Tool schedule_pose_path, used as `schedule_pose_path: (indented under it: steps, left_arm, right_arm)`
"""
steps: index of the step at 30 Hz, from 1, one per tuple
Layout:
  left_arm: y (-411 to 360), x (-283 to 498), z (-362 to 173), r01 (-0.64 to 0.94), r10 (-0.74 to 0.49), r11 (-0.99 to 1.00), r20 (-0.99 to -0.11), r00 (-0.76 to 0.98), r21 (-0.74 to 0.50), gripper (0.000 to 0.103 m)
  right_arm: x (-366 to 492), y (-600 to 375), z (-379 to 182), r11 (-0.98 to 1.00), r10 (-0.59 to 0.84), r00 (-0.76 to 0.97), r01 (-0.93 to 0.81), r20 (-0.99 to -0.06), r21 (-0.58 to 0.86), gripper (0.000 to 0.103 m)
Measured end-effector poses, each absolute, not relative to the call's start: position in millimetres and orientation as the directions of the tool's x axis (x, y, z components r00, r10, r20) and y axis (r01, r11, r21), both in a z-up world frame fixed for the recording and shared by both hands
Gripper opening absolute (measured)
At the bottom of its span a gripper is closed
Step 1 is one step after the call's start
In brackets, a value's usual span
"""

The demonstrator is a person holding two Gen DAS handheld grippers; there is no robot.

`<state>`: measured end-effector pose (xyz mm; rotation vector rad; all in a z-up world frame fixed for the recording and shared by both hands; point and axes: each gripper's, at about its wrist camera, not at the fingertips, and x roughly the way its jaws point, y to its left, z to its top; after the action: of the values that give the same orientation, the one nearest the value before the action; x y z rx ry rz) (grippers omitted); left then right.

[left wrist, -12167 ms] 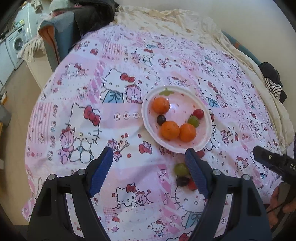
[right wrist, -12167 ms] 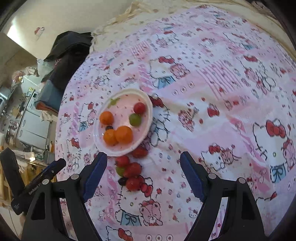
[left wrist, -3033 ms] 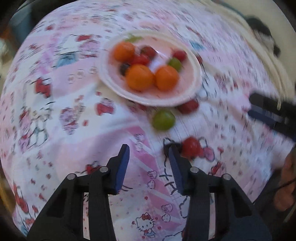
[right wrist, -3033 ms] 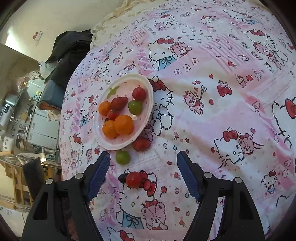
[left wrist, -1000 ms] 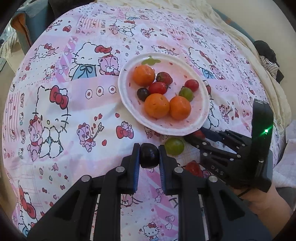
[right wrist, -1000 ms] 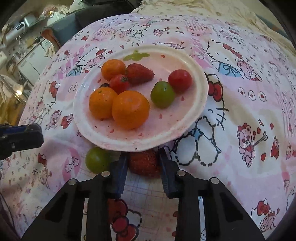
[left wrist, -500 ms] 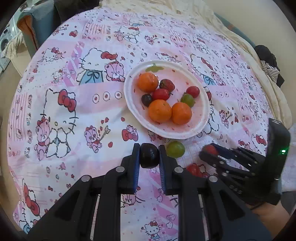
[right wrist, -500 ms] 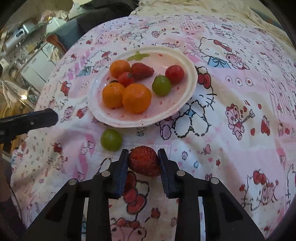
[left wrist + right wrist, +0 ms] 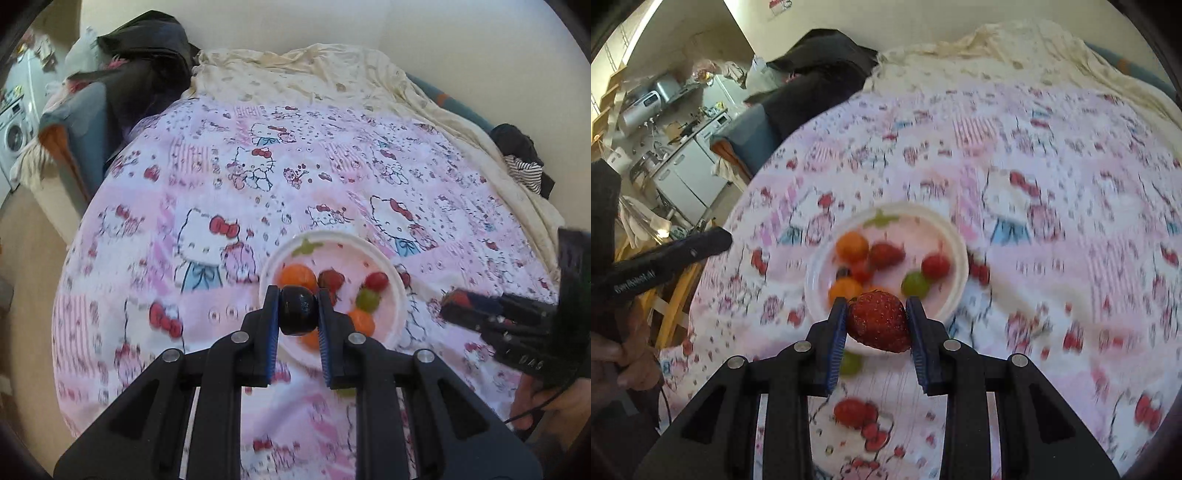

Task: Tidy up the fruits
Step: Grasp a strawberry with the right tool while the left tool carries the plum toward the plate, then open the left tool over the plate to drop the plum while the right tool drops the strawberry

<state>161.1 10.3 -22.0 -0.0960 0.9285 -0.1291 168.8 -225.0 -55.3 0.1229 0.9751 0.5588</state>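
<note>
**Fruit lifted over a bed, plate partly filled**

The surface is a bed (image 9: 258, 177) spread with a pink cartoon-cat sheet, a crumpled cream blanket (image 9: 332, 74) bunched along its far edge against a pale wall. Dark clothing (image 9: 147, 66) is heaped at the far left corner, and beyond the left edge the room opens onto a washing machine (image 9: 13, 136) and, in the right wrist view, white kitchen units (image 9: 687, 173) cluttered with pots.

A white plate (image 9: 397, 291) sits on the sheet toward the near edge, roughly midway across. It holds oranges (image 9: 851, 245), a strawberry (image 9: 886, 254), a small red fruit (image 9: 935, 266), a green grape (image 9: 916, 283) and a dark grape (image 9: 843, 273) (all motion-blurred). Off the plate, near the bed's near edge, lie another green grape (image 9: 851, 363) and a red fruit (image 9: 849, 411).

The left gripper (image 9: 295, 310) has its jaws clenched on a dark round grape (image 9: 297, 309), held up in front of the plate. The right gripper (image 9: 877, 321) has its jaws grasping a large strawberry (image 9: 879, 321), likewise off the sheet.
</note>
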Motion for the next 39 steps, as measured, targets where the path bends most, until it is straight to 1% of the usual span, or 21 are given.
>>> schedule_pose_path:
  steps: [3, 5, 6, 8, 10, 12, 19, 22, 23, 28, 30, 32, 33, 34, 39]
  left_arm:
    - [2.9, 185.9, -40.4, 0.106, -0.178, 0.984, -0.808, 0.562, -0.144, 0.016]
    - [-4.6, 194.6, -52.9, 0.128, -0.168, 0.985, -0.814, 0.556, -0.116, 0.016]
    - [-9.5, 201.6, -63.6, 0.14, -0.152, 0.986, -0.823, 0.547, -0.088, 0.016]
    - [-14.1, 209.1, -78.9, 0.152, -0.143, 0.986, -0.841, 0.522, -0.073, 0.016]
    - [-14.5, 214.3, -94.0, 0.149, -0.14, 0.986, -0.855, 0.5, -0.074, 0.016]
    - [-12.3, 217.2, -105.1, 0.137, -0.144, 0.987, -0.867, 0.477, -0.089, 0.016]
    - [-8.9, 216.0, -117.6, 0.119, -0.151, 0.987, -0.881, 0.448, -0.109, 0.017]
    - [-6.6, 218.1, -119.2, 0.109, -0.161, 0.986, -0.884, 0.439, -0.126, 0.017]
    - [-5.8, 219.1, -120.1, 0.103, -0.164, 0.986, -0.885, 0.435, -0.132, 0.017]
    - [-5.2, 219.7, -123.8, 0.097, -0.176, 0.984, -0.895, 0.409, -0.149, 0.018]
    - [-5.1, 218.0, -122.2, 0.095, -0.176, 0.984, -0.894, 0.411, -0.15, 0.031]
    - [-3.9, 216.9, -120.0, 0.077, -0.159, 0.987, -0.893, 0.421, -0.139, 0.068]
    - [-2.8, 215.5, -118.1, 0.069, -0.155, 0.988, -0.889, 0.431, -0.139, 0.073]
    - [-1.8, 215.0, -116.7, 0.067, -0.157, 0.988, -0.885, 0.438, -0.142, 0.074]
    - [1.4, 212.9, -108.8, 0.053, -0.16, 0.987, -0.882, 0.443, -0.152, 0.074]
  right_arm:
    - [191.8, -220.3, -55.7, 0.852, 0.502, 0.438, -0.397, -0.745, 0.341, 0.033]
    - [206.8, -215.7, -61.6, 0.851, 0.504, 0.431, -0.395, -0.748, 0.346, 0.033]
    - [213.5, -214.3, -66.5, 0.85, 0.507, 0.423, -0.387, -0.751, 0.357, 0.033]
    - [226.2, -212.7, -82.1, 0.845, 0.523, 0.386, -0.349, -0.76, 0.405, 0.033]
    - [234.9, -212.4, -95.4, 0.835, 0.544, 0.351, -0.317, -0.762, 0.45, 0.033]
    - [239.1, -210.7, -106.2, 0.834, 0.547, 0.327, -0.3, -0.771, 0.464, 0.033]
    - [243.8, -205.8, -135.0, 0.8, 0.597, 0.254, -0.259, -0.761, 0.541, 0.034]
    - [246.2, -200.6, -138.4, 0.794, 0.604, 0.245, -0.263, -0.758, 0.548, 0.034]
    - [247.0, -199.5, -139.8, 0.791, 0.608, 0.24, -0.261, -0.757, 0.553, 0.036]
    - [248.6, -198.8, -145.9, 0.776, 0.628, 0.211, -0.239, -0.749, 0.583, 0.037]
    - [250.6, -201.0, -145.1, 0.775, 0.63, 0.204, -0.22, -0.749, 0.592, 0.043]
    - [251.6, -207.7, -139.9, 0.775, 0.632, 0.225, -0.188, -0.742, 0.603, 0.077]
    - [251.9, -211.1, -136.4, 0.774, 0.634, 0.238, -0.179, -0.736, 0.608, 0.081]
    - [251.5, -214.6, -131.4, 0.772, 0.635, 0.258, -0.172, -0.728, 0.612, 0.083]
    - [251.0, -226.2, -110.1, 0.784, 0.617, 0.314, -0.165, -0.721, 0.599, 0.083]
